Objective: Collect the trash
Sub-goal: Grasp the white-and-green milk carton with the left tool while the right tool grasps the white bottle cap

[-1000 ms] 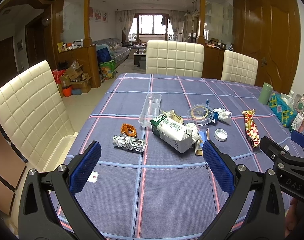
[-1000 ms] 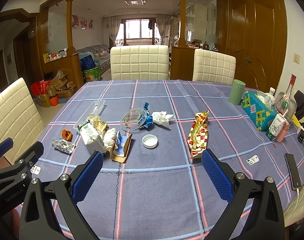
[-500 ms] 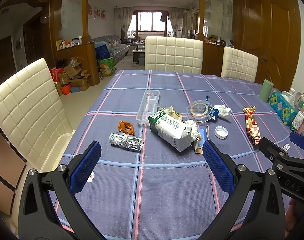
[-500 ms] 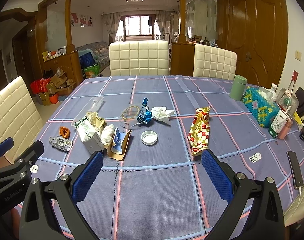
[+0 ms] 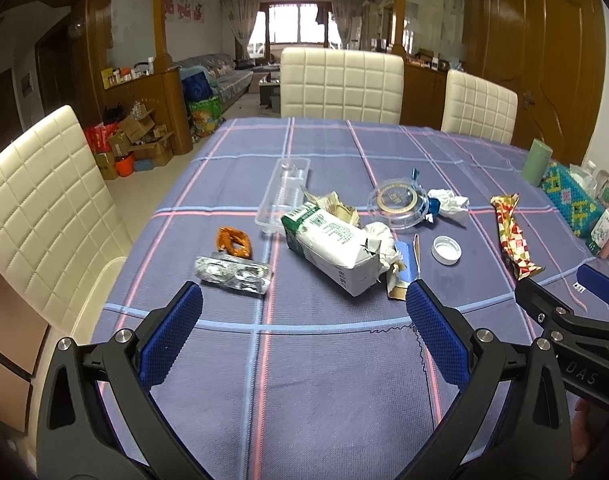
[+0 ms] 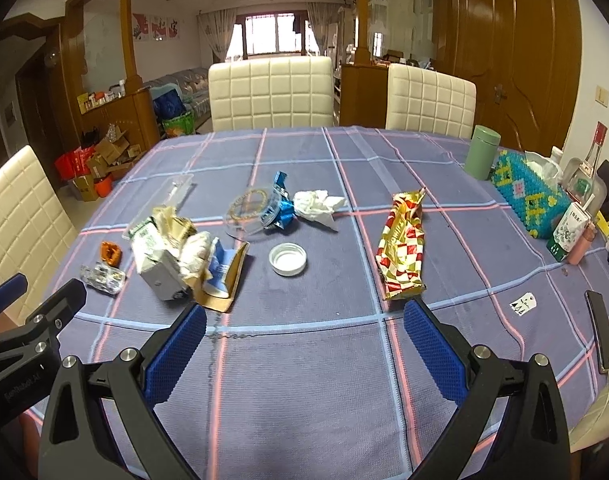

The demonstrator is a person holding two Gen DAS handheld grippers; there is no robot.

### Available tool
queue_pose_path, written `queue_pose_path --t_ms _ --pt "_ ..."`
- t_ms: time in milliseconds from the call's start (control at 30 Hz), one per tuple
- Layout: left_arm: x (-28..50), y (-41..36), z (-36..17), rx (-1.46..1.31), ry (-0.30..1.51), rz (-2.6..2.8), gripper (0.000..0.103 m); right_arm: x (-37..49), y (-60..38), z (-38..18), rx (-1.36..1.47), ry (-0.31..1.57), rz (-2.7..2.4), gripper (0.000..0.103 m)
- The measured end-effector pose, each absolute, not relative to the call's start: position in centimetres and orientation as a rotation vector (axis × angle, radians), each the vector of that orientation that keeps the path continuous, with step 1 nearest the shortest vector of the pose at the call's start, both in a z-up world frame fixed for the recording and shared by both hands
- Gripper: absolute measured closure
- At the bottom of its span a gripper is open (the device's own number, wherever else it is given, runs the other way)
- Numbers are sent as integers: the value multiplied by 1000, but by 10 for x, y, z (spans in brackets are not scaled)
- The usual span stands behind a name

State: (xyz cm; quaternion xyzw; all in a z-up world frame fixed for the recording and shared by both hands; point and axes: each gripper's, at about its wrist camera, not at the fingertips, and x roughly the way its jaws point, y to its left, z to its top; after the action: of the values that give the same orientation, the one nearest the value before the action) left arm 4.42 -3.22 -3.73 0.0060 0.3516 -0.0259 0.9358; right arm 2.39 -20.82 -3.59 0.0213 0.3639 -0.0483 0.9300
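Note:
Trash lies scattered on the blue checked tablecloth (image 5: 304, 380): a crushed milk carton (image 5: 332, 246), a foil blister pack (image 5: 232, 276), an orange wrapper (image 5: 233, 241), a clear plastic tray (image 5: 284, 194), a clear round lid (image 5: 398, 204), a crumpled tissue (image 5: 450, 204), a white cap (image 5: 446, 249) and a red-gold snack wrapper (image 5: 512, 236). The same items show in the right wrist view, with the carton (image 6: 160, 256), the cap (image 6: 287, 258) and the snack wrapper (image 6: 402, 248). My left gripper (image 5: 304, 320) is open and empty, short of the carton. My right gripper (image 6: 304, 334) is open and empty, short of the cap.
A green cup (image 6: 481, 152), a beaded tissue box (image 6: 532, 196), small cartons (image 6: 570, 232) and a phone (image 6: 602, 336) stand along the right table edge. Cream chairs (image 5: 340, 84) surround the table. Cardboard boxes (image 5: 138, 140) sit on the floor at left.
Both grippers have moved a little forward and down toward the trash, which looks slightly larger. Both stay open. Nothing on the table has moved.

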Motion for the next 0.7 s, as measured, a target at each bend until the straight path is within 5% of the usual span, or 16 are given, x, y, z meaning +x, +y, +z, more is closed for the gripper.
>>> queue_pose_path --t_ms 700 --pt "135 -58 -76 -21 853 -60 4 111 -211 -75 -34 857 20 7"
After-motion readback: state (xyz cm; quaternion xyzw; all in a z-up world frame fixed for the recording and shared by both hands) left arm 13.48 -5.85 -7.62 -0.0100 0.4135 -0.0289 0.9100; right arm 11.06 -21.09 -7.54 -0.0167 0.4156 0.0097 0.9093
